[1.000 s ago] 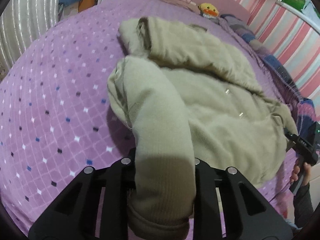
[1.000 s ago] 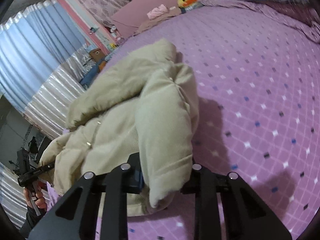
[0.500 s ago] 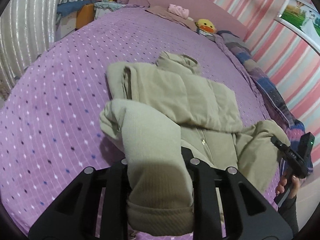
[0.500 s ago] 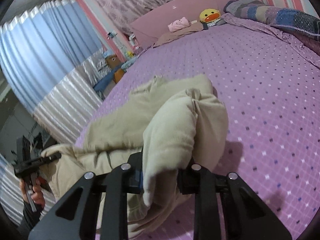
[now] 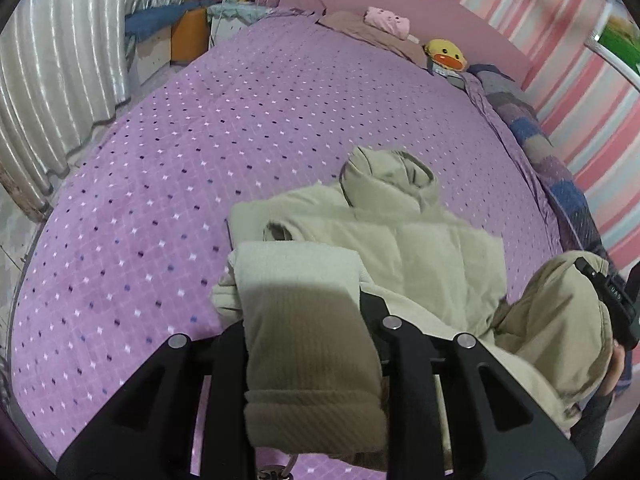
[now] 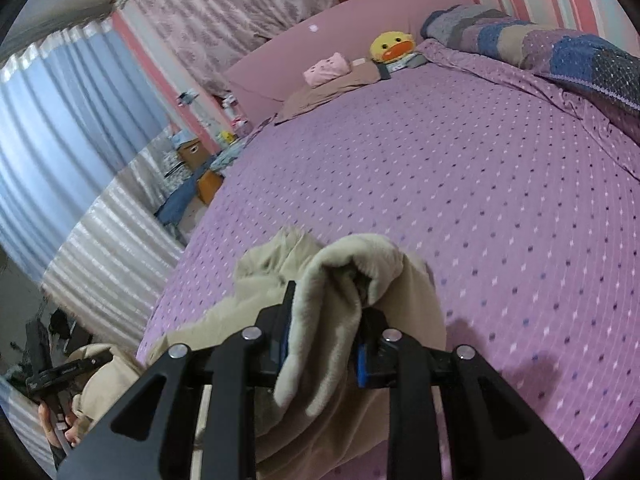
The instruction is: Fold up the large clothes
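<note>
A beige hooded jacket (image 5: 432,248) lies on the purple dotted bedspread (image 5: 200,128), hood pointing to the headboard. My left gripper (image 5: 308,320) is shut on the jacket's ribbed hem, which drapes over and hides the fingertips. My right gripper (image 6: 326,316) is shut on the other bottom corner of the jacket (image 6: 340,280), lifted off the bed. In the left wrist view the right gripper (image 5: 612,300) shows at the far right with cloth in it. In the right wrist view the left gripper (image 6: 64,372) shows at the lower left.
A yellow duck plush (image 5: 444,56) and a pink folded item (image 5: 386,20) lie near the pink headboard (image 6: 352,32). A patchwork blanket (image 6: 540,40) runs along the striped wall. Boxes (image 5: 188,36) and curtains (image 5: 52,80) stand beside the bed.
Both grippers have pulled back and up with the jacket's bottom edge. The jacket now looks smaller and farther away, with more bedspread showing around it.
</note>
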`<state>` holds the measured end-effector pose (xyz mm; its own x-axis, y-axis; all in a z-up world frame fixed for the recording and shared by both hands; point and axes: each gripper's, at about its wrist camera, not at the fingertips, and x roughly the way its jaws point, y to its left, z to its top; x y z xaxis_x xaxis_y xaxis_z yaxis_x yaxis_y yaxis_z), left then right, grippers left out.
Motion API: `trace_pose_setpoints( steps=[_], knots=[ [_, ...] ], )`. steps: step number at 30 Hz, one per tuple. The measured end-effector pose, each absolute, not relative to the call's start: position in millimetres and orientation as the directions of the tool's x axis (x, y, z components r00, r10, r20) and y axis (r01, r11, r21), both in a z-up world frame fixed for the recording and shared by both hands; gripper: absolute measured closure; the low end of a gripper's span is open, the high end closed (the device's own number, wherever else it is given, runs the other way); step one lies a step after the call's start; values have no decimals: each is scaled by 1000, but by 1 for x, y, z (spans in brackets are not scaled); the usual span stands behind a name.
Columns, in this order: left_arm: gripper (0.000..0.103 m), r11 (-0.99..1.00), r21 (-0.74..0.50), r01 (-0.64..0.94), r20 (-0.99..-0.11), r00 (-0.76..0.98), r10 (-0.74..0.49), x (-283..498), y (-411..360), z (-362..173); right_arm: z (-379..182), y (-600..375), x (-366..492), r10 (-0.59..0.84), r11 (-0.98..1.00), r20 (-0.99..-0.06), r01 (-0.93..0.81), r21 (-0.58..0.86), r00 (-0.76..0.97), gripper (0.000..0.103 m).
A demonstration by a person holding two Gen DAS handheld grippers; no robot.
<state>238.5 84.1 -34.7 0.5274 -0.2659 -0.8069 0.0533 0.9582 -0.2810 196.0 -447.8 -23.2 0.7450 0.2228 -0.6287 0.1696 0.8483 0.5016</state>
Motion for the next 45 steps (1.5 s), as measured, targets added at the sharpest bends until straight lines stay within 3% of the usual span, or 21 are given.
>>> trace_pose_setpoints(
  steps=[7, 13, 21, 26, 29, 31, 33, 34, 36, 38, 45],
  knots=[
    [80, 965, -260, -28, -859, 464, -217, 331, 86, -46, -51, -485, 287, 136, 818, -692, 314, 482, 709, 79],
    [79, 962, -256, -97, -892, 407, -197, 399, 92, -96, -99, -489, 358, 72, 840, -772, 379, 388, 631, 79],
    [78, 967, -230, -113, -918, 353, -177, 432, 84, -150, -155, -477, 399, 33, 880, -851, 387, 274, 525, 79],
    [77, 973, -195, -120, -930, 337, -144, 434, 79, -145, -150, -478, 396, 38, 886, -854, 378, 269, 518, 79],
    [77, 979, -174, -108, -938, 322, -131, 429, 76, -126, -135, -484, 389, 81, 873, -848, 374, 314, 524, 75],
    [76, 983, -152, -104, -948, 298, -115, 428, 73, -115, -126, -494, 384, 163, 839, -836, 373, 397, 524, 56],
    [70, 980, -166, -105, -952, 278, -132, 425, 71, -103, -117, -503, 379, 248, 797, -805, 359, 486, 539, 36],
    [64, 979, -180, -100, -951, 271, -147, 424, 70, -99, -111, -508, 375, 286, 770, -784, 355, 530, 551, 30],
    [52, 971, -217, -96, -948, 259, -186, 423, 71, -91, -102, -517, 370, 314, 741, -764, 357, 568, 563, 30],
    [33, 952, -285, -114, -936, 247, -250, 423, 75, -85, -93, -522, 366, 298, 742, -763, 363, 563, 574, 30],
    [20, 867, -456, -200, -880, 246, -406, 427, 98, -71, -63, -516, 354, 241, 793, -743, 315, 522, 625, 27]
  ],
)
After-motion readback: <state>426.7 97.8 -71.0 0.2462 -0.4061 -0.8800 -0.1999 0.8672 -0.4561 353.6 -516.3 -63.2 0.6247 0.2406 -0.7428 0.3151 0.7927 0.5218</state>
